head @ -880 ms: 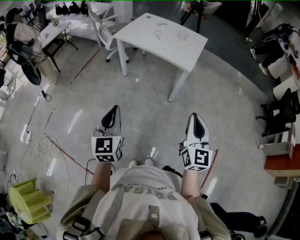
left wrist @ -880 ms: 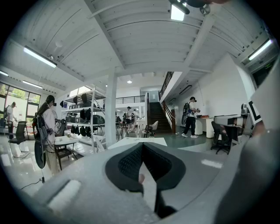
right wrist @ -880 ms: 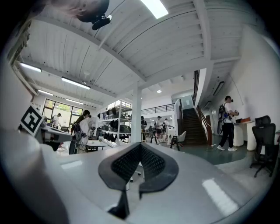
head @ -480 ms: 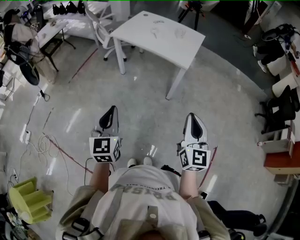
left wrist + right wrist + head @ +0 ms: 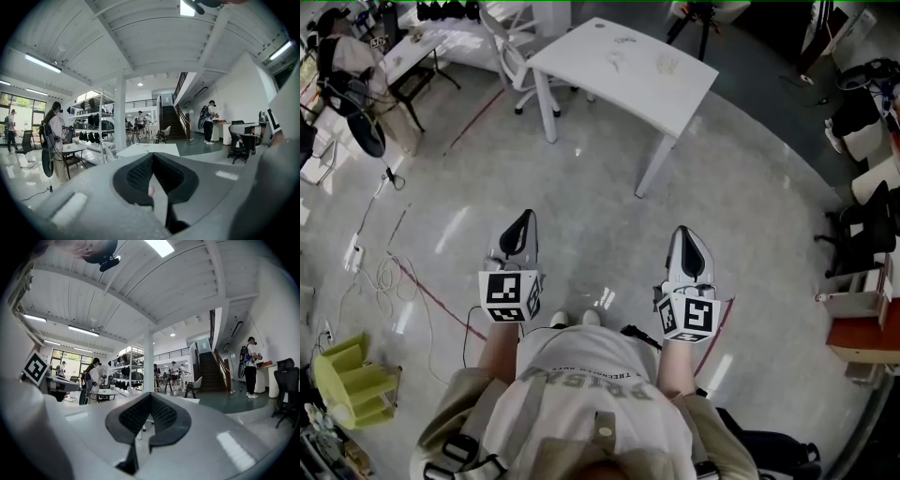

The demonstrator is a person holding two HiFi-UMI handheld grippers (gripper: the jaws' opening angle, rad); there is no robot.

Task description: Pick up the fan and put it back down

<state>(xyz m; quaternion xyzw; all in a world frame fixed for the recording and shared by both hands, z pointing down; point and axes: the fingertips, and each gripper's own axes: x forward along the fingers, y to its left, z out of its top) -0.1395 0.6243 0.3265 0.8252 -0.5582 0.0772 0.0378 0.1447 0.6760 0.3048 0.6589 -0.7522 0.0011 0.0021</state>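
Since nothing's within reach at lower centre, left gripper and right gripper are shut and empty, probably just carried

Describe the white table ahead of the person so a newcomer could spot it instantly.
In the head view, follow the grey floor up to the top centre. The white table stands there beside a white chair. Unlike the cluttered desk further left, its top is nearly bare.
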